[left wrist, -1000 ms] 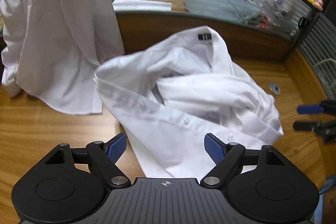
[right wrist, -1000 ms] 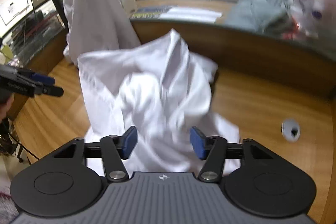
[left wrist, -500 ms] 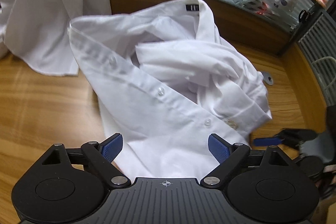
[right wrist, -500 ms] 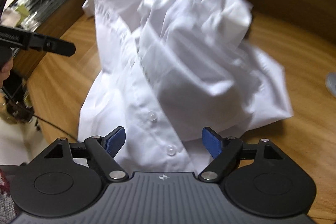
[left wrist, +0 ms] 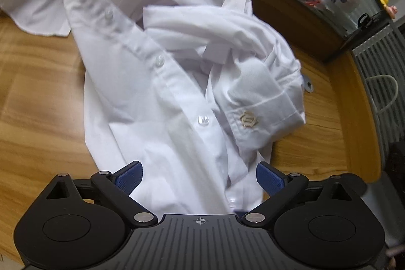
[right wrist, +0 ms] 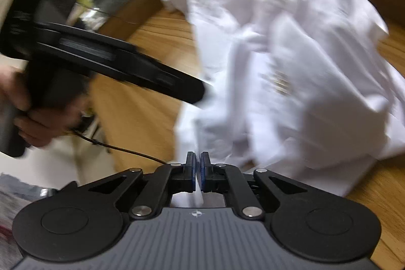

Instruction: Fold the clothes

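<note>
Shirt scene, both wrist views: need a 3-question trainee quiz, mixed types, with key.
1. True or false: the right claw is shut on an edge of the white shirt.
2. Multiple choice: the left claw is A) shut on a sleeve, B) open over the shirt's lower part, C) out of view.
3. Short answer: what small mark sits on the cuff that lies over the shirt's front, and on what surface does the shirt rest?

Key:
1. True. White cloth sits between the closed pads.
2. B. Its blue pads stand wide apart with shirt fabric between them, nothing gripped.
3. An embroidered beige emblem; the shirt lies crumpled on the wooden desk.
</note>
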`<state>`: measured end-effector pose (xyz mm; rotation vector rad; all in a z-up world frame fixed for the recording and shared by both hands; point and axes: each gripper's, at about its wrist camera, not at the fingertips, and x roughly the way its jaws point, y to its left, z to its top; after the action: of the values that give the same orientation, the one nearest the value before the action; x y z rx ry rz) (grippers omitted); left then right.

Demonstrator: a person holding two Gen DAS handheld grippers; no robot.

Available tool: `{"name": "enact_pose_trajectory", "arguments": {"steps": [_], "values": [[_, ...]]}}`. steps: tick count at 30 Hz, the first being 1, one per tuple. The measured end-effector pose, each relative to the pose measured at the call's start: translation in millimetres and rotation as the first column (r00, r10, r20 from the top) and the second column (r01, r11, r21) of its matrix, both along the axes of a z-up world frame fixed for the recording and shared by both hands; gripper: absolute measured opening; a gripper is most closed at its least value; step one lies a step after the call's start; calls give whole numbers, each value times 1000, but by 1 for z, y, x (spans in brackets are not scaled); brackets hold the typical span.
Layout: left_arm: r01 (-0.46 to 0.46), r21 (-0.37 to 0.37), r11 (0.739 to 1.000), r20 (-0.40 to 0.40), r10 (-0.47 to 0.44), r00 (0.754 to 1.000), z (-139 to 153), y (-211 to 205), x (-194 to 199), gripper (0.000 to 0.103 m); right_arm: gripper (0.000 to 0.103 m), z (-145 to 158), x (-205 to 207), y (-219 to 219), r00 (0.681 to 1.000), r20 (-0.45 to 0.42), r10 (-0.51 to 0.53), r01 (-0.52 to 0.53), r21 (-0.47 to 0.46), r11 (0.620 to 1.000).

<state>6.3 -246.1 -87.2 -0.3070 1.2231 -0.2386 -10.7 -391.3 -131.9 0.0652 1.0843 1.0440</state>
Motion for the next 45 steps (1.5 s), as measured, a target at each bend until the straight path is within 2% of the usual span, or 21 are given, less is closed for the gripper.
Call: {"name": "enact_pose_trajectory", "arguments": {"steps": [5,7,9,11,12,13,14,15,17,19,21,24,26,30,33,34,36,38,40,42,45], "values": [[-36,-14,999,-49,35,998,-10,3,-4,96,4,25,-12,32,995,19,97,-98,64,993],[-54,-11,998,-68,54,996,-14,10,-6,89,4,32,-15,43,990,25,137,-138,82,987],[-67,-5,998,-82,67,994,-17,17,-7,74,4,36,-19,47,986,36,163,-165,87,982],[-79,3,997,-89,79,993,-19,24,-9,46,4,39,-20,50,984,47,174,-177,73,982],[-87,8,996,-90,87,992,-19,28,-10,38,5,40,-21,51,982,52,179,-182,66,981],[-100,17,995,-87,101,991,-19,33,-11,23,8,41,-22,53,981,57,185,-188,58,980],[-113,23,993,-82,115,990,-19,37,-12,13,9,43,-22,54,980,62,190,-194,51,980],[-130,28,991,-73,132,989,-17,43,-13,12,9,43,-22,51,982,66,179,-183,45,982],[-168,56,984,-48,171,984,-13,55,-15,7,20,45,-19,42,988,71,140,-143,35,989],[-197,119,973,-18,201,979,-7,68,-15,7,45,42,-13,28,996,76,54,-56,21,998],[-226,178,958,5,229,973,-2,84,-14,7,60,38,-7,13,996,75,-53,53,5,999],[-264,245,933,18,268,963,4,112,-12,6,60,26,3,-15,970,54,-238,240,-32,970],[-292,267,918,24,296,955,9,131,-10,7,61,13,7,-24,948,49,-315,318,-73,945],[-325,288,901,37,329,944,18,160,-4,6,63,-17,10,-21,928,76,-365,373,-185,909],[-325,296,898,54,324,944,24,171,1,5,77,-37,11,-14,918,105,-383,396,-260,881],[-321,306,896,62,318,946,27,173,3,5,78,-42,10,-6,922,120,-368,387,-276,880],[-313,327,892,80,304,949,31,176,4,4,77,-48,8,13,915,197,-351,398,-310,864],[-316,339,886,102,299,949,35,181,6,4,65,-53,10,26,899,262,-350,426,-345,836],[-322,349,880,127,296,947,40,187,10,4,19,-54,13,30,887,287,-363,450,-353,821],[-332,358,873,157,294,943,47,196,14,4,17,-46,15,24,872,276,-404,480,-319,817],[-357,365,860,216,294,931,63,212,22,4,11,-10,15,5,837,297,-460,535,-263,803]]}}
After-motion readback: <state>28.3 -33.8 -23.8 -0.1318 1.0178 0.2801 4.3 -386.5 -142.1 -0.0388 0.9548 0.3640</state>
